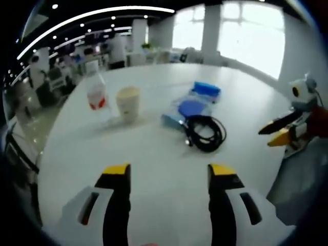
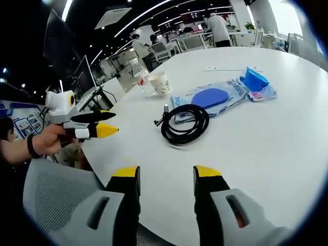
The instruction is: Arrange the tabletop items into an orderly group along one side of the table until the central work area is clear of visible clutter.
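Labels first: bottle (image 1: 97,94) carries a red-and-white wrap, lettering too blurred to read; the flat blue packet (image 2: 212,99) has print on its plastic, also illegible. Nothing else w/ readable writing.

Table (image 1: 154,154) is white, smooth, round-edged. On it, in left gripper view: clear plastic bottle w/ white cap, upright, just beside a cream paper cup (image 1: 128,102) (also upright, pale and matte). Well apart from those, a coil of black cable (image 1: 206,132), glossy, looped in a rough ring, lies against the flat clear-wrapped packet w/ a blue disc shape inside. Behind the packet sits a smaller crumpled blue pouch (image 1: 206,90).

Right gripper view has the same group: bottle (image 2: 143,82) and cup (image 2: 160,82) at the far edge, cable coil (image 2: 184,123) overlapping the packet's near corner w/ its plug end poking out, pouch (image 2: 254,82) touching the packet's far end.

Left gripper (image 1: 168,171): black jaws w/ yellow tips, apart, nothing between them, over bare tabletop. Right gripper (image 2: 165,174): same build, jaws apart, empty, at the table's near edge above a grey mesh chair back (image 2: 61,200). Left gripper also appears in right gripper view (image 2: 105,124), held by a hand (image 2: 48,139) w/ a dark wristband (tips there look close together, at an angle that's hard to judge). Office desks and people stand in the background.
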`<state>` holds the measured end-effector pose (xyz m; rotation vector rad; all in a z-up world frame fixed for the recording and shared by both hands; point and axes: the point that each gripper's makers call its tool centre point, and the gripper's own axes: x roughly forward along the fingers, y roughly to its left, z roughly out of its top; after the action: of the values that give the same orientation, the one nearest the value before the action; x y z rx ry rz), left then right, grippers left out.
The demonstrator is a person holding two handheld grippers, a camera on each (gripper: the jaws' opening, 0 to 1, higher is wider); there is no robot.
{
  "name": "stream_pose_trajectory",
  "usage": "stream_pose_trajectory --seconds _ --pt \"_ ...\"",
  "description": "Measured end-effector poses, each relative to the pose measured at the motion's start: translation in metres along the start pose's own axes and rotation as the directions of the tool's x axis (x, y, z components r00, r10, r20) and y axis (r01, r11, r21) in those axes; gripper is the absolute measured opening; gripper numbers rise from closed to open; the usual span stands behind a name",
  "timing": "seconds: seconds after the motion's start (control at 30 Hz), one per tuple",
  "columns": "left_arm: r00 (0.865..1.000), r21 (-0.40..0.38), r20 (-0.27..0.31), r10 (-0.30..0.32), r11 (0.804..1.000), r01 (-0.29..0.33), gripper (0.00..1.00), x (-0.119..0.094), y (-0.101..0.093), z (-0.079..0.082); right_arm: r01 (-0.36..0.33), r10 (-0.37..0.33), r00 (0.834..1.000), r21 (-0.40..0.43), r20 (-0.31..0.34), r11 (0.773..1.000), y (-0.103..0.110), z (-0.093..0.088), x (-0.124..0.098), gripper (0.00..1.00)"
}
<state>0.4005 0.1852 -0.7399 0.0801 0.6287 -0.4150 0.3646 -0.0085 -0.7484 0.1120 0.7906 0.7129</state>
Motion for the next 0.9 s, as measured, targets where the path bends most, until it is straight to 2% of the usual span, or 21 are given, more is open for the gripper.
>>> stream_pose_trajectory --seconds 0.17,0.23,0.5,0.9 --pt "1.0 0.006 -0.003 0.001 1.0 -0.001 0.58 0.0 0.001 0.0 0.017 -0.017 1.0 0.009 -0.006 1.0 -0.006 0.007 0.008 0.4" --pt "1.0 -0.013 0.005 -0.016 1.0 0.016 0.58 -0.001 0.0 0.0 0.053 -0.053 0.999 0.009 -0.011 0.999 -0.014 0.012 0.012 0.4" --pt "1.0 -0.021 0.012 -0.023 1.0 0.023 0.58 -0.002 0.001 0.001 0.111 -0.11 0.994 0.029 -0.025 0.993 -0.032 0.028 0.032 0.41" --pt "1.0 -0.039 0.02 -0.023 0.999 0.024 0.56 -0.004 0.003 0.002 0.14 -0.139 0.989 0.031 -0.046 0.99 -0.055 0.057 0.067 0.41"
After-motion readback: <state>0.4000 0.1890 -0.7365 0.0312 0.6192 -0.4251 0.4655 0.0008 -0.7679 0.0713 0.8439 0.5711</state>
